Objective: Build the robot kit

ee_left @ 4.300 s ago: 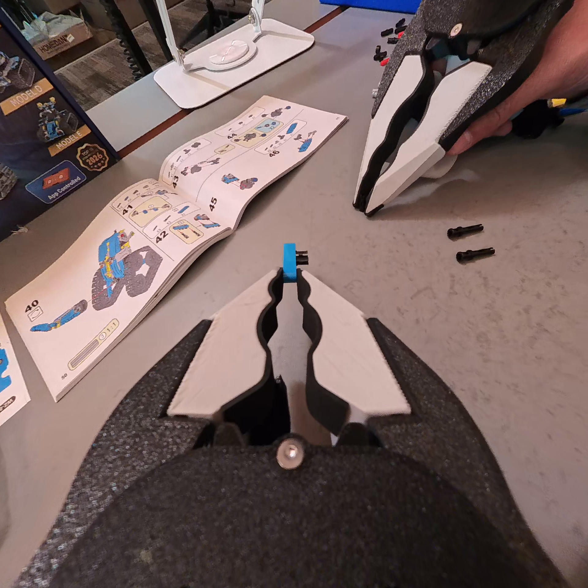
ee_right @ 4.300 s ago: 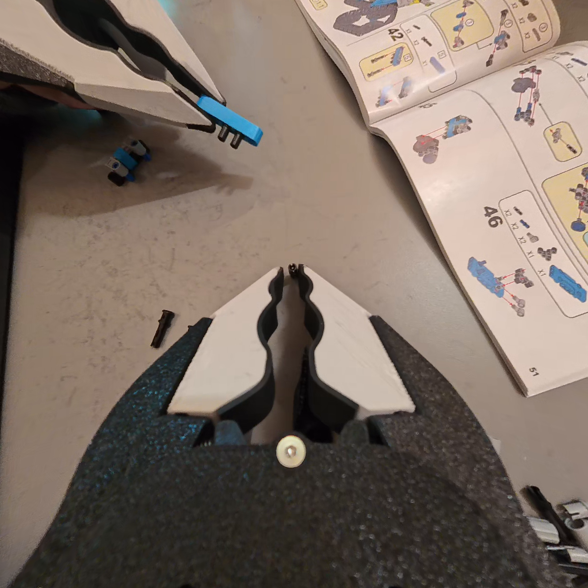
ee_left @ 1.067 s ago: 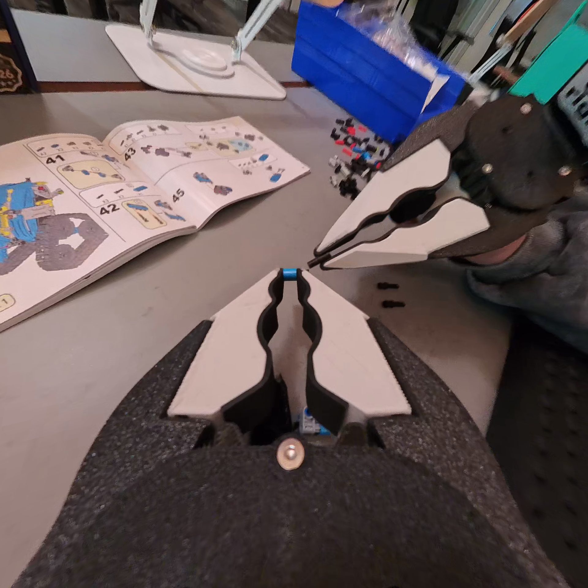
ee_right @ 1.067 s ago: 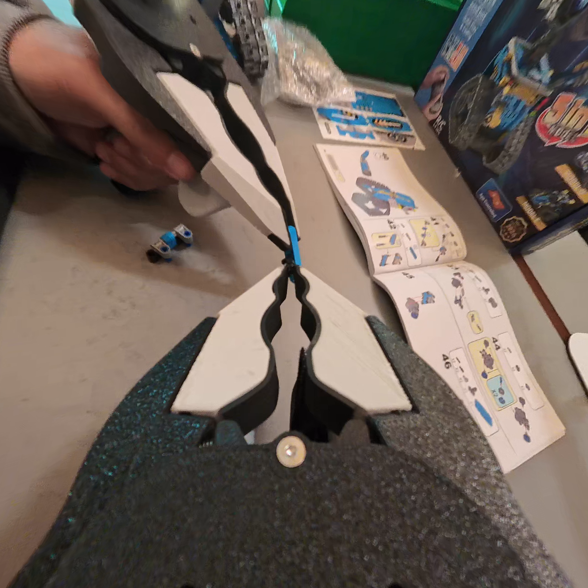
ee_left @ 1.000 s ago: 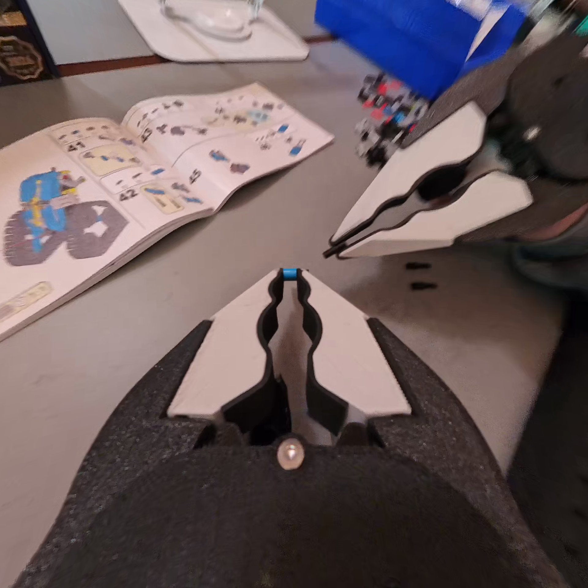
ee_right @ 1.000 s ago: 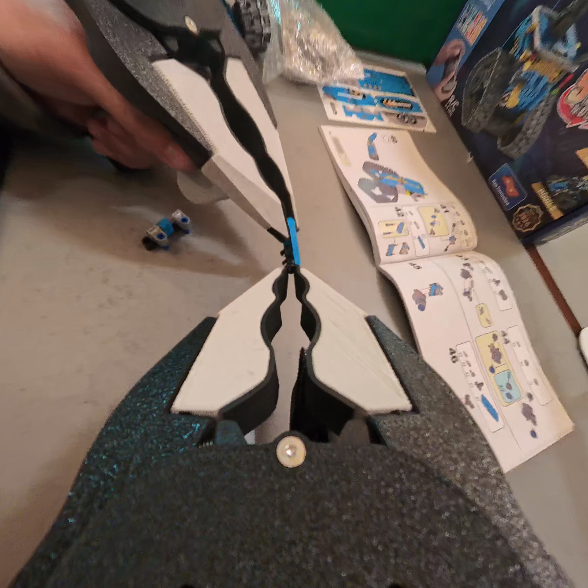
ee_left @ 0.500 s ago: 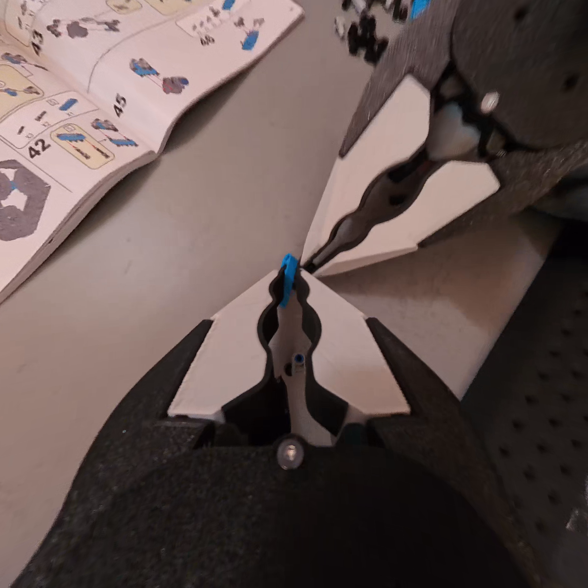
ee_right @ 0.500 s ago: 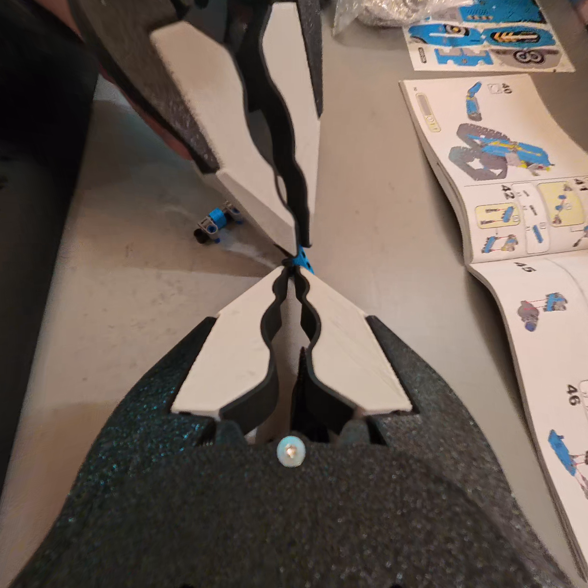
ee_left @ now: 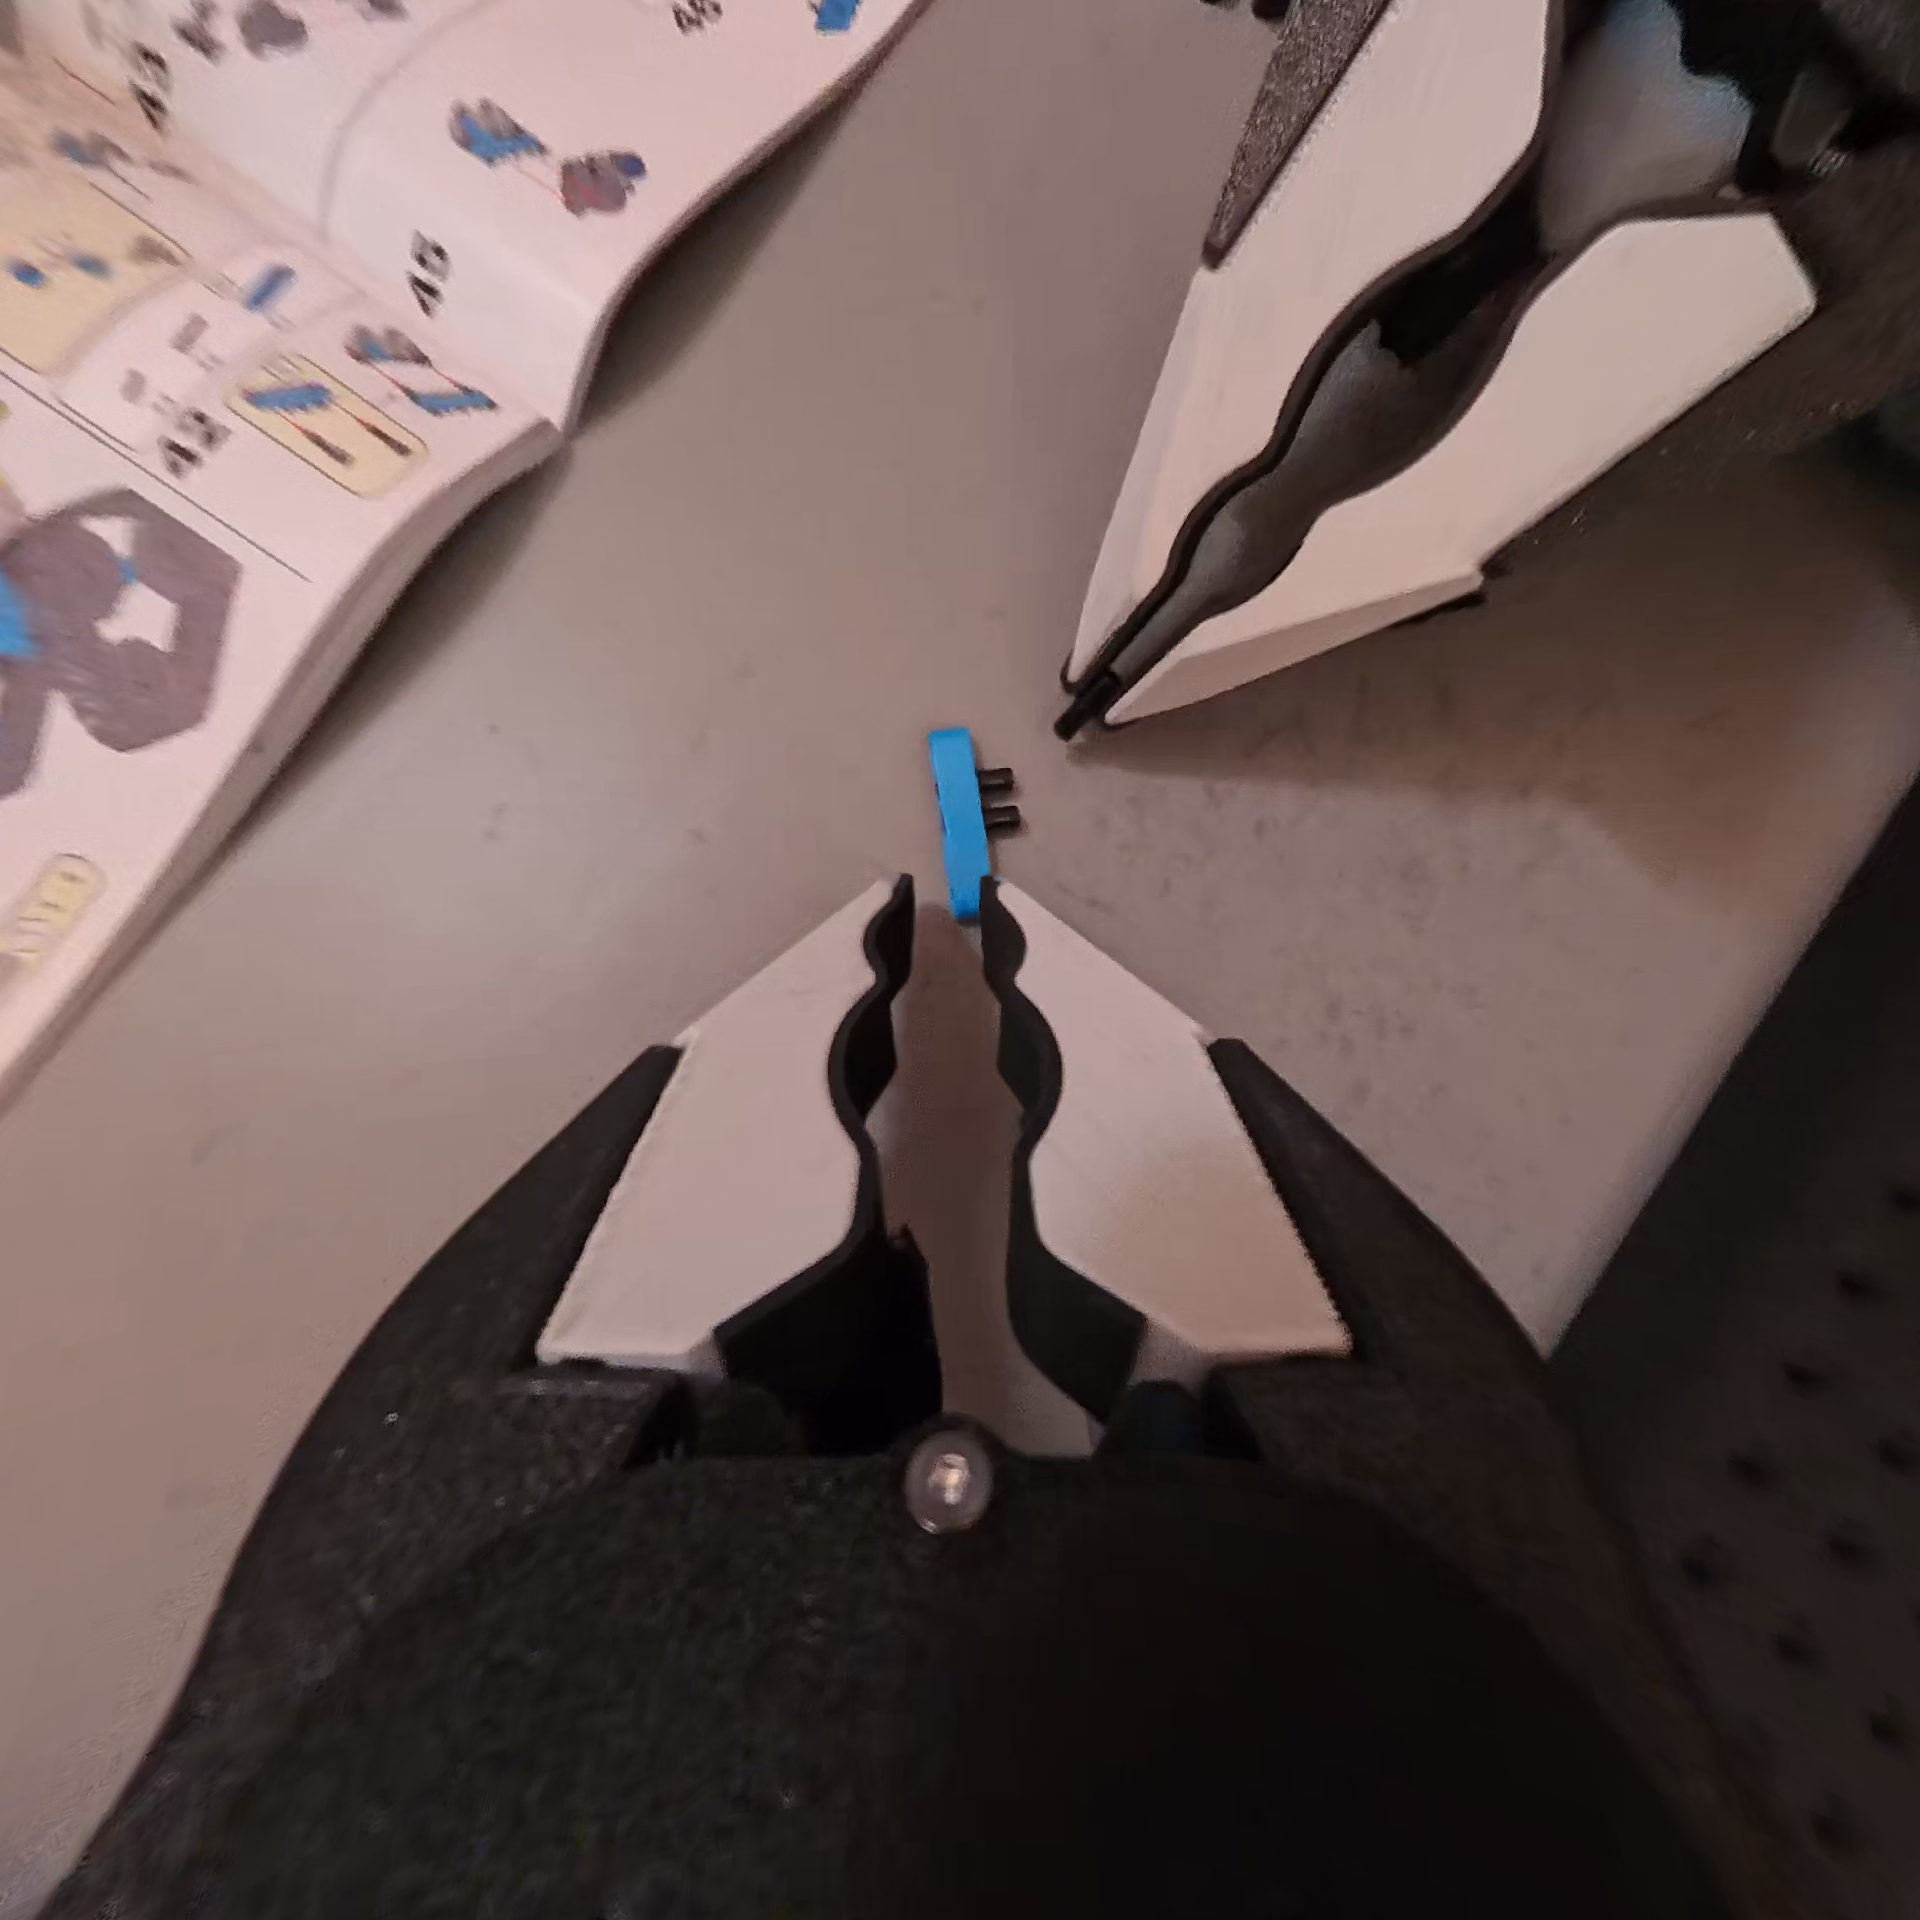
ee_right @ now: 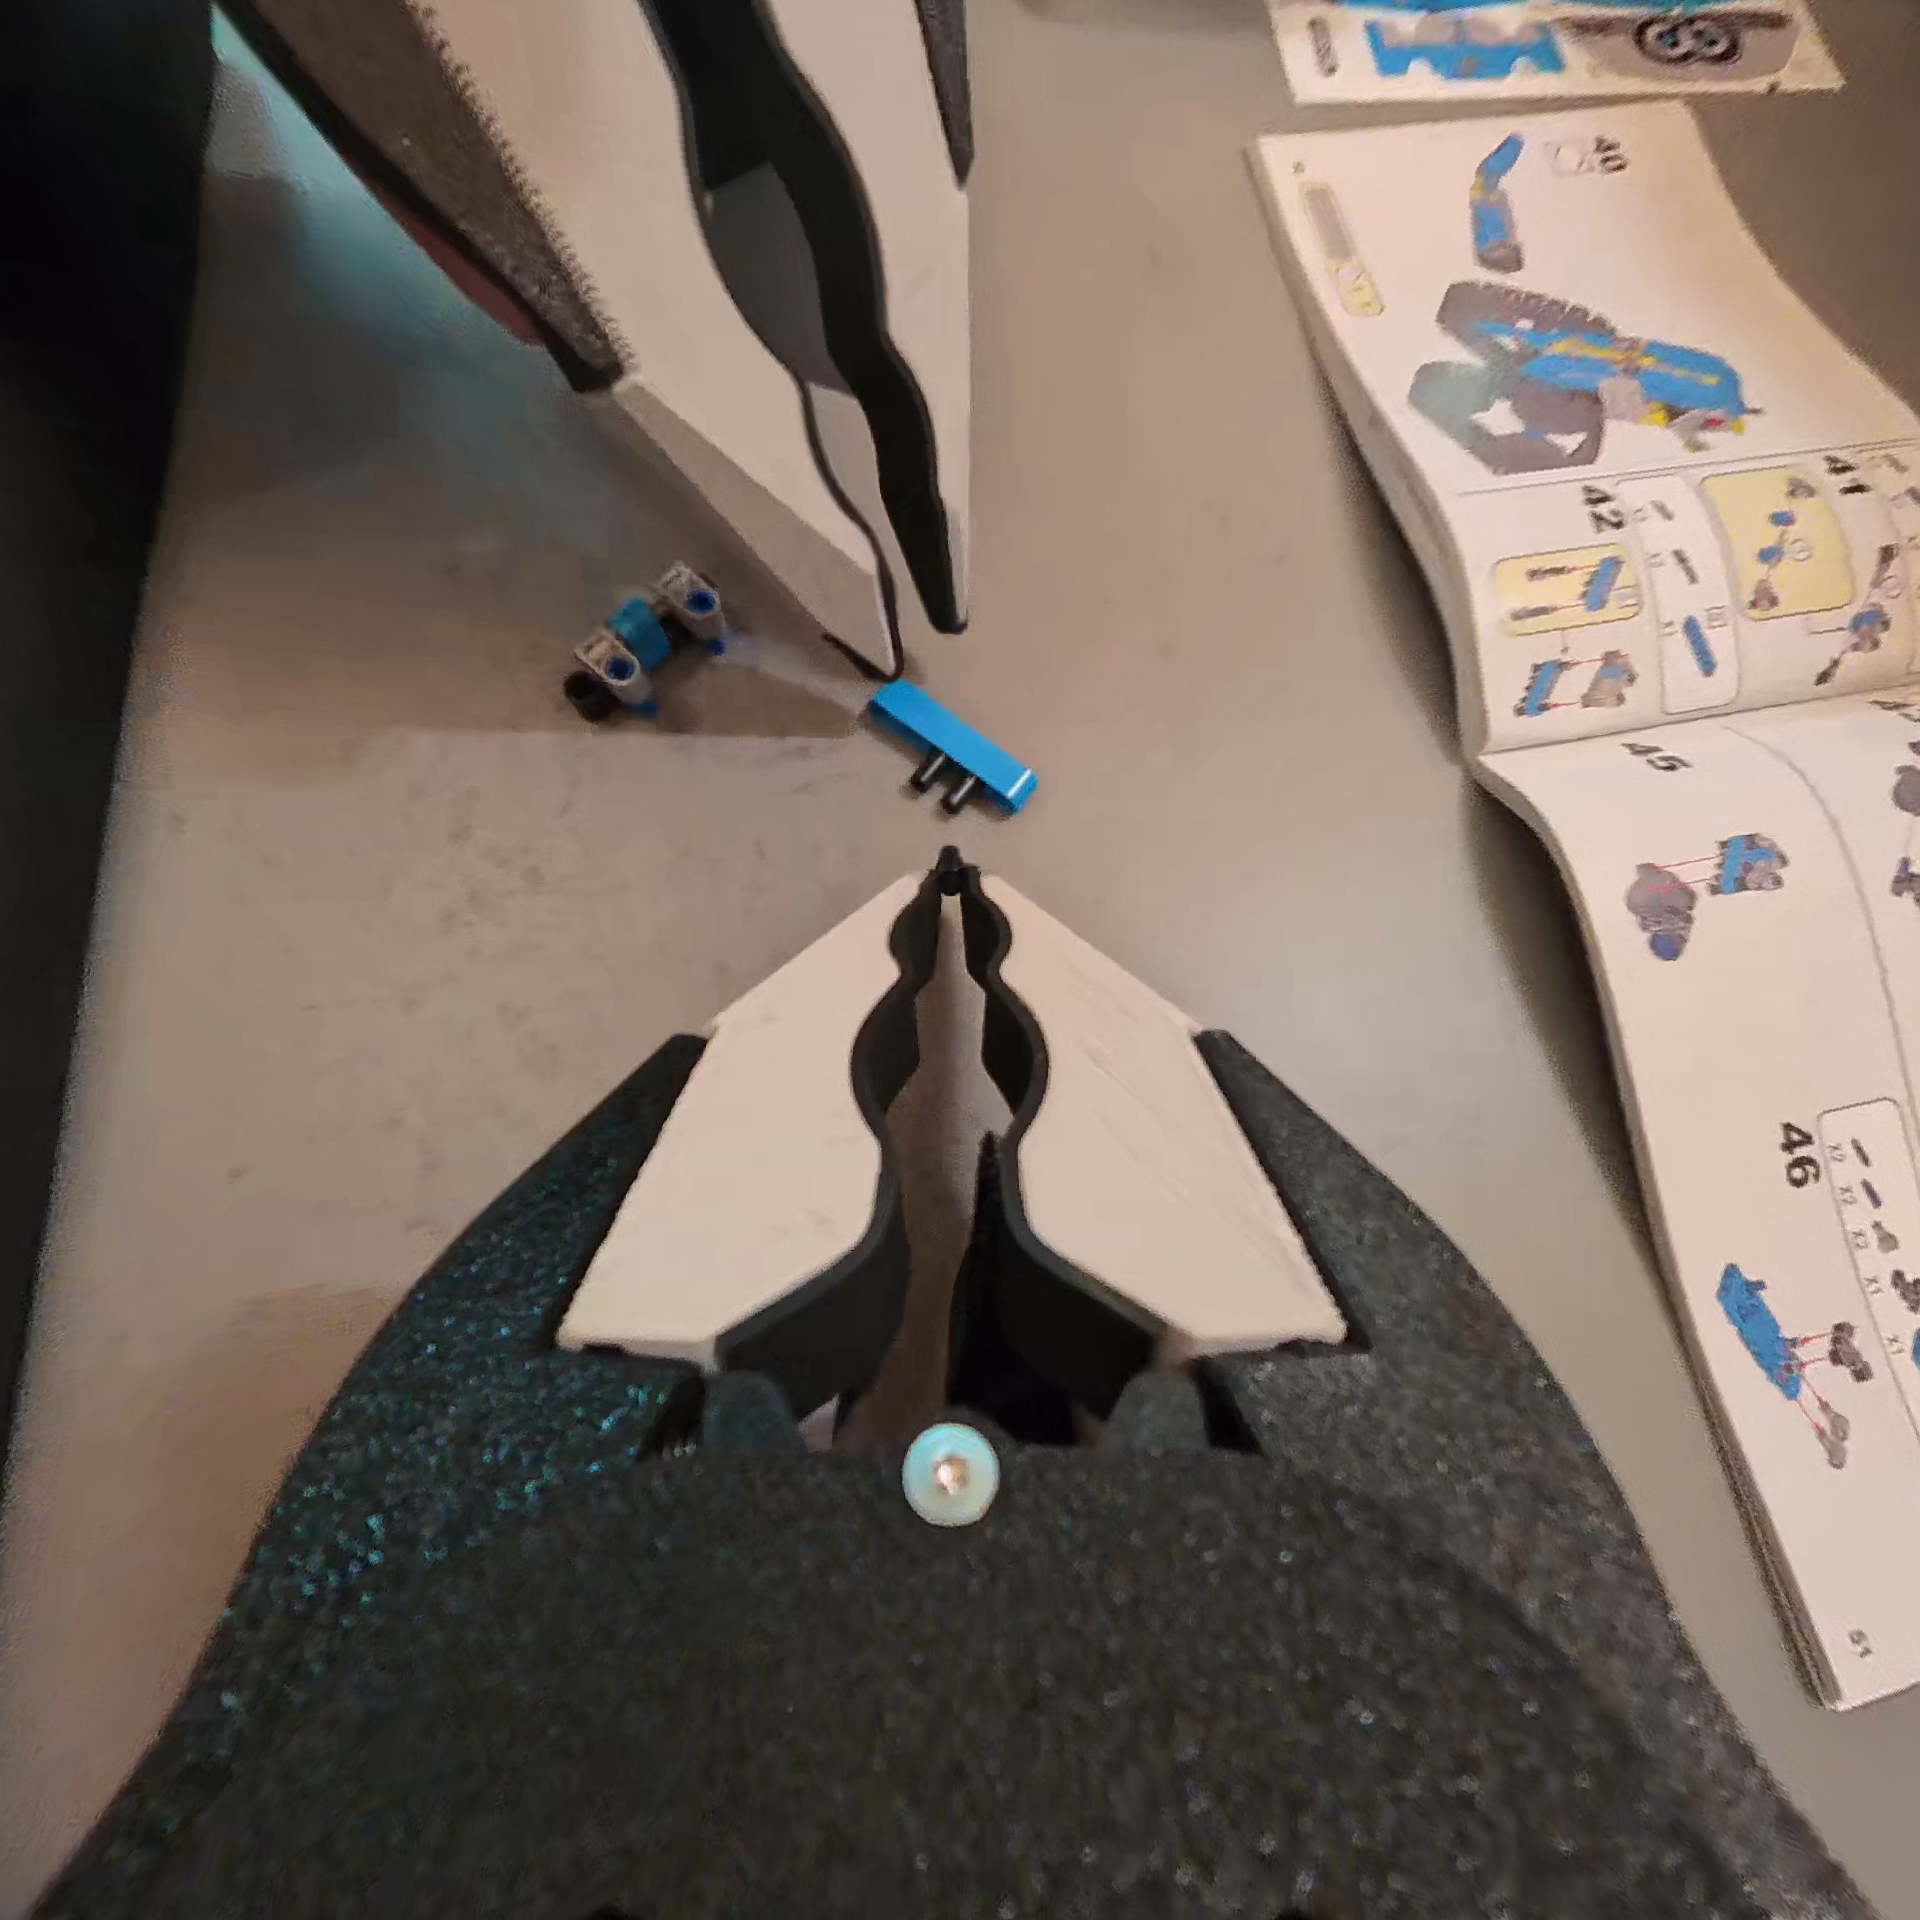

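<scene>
Blue beam (ee_left: 956,821) down on the grey bench (ee_left: 675,675), and we've got the left claw (ee_left: 940,883) right at its near end, jaws a narrow gap apart. One finger sits against or just beside the beam; we can't tell which, but it doesn't look gripped. Two black pegs (ee_left: 1000,798) stick out of its side, facing the right claw (ee_right: 948,878). That one is pinched tight on a black pin (ee_right: 948,860), held at the very tip so its end pokes out free, near the beam but apart from it.

Around us, a small blue-and-grey assembly (ee_right: 646,639) sits just beside the left claw, and an open instruction booklet (ee_right: 1662,935) lies well off to the side. Between pin and pegs we see only bare bench.
</scene>
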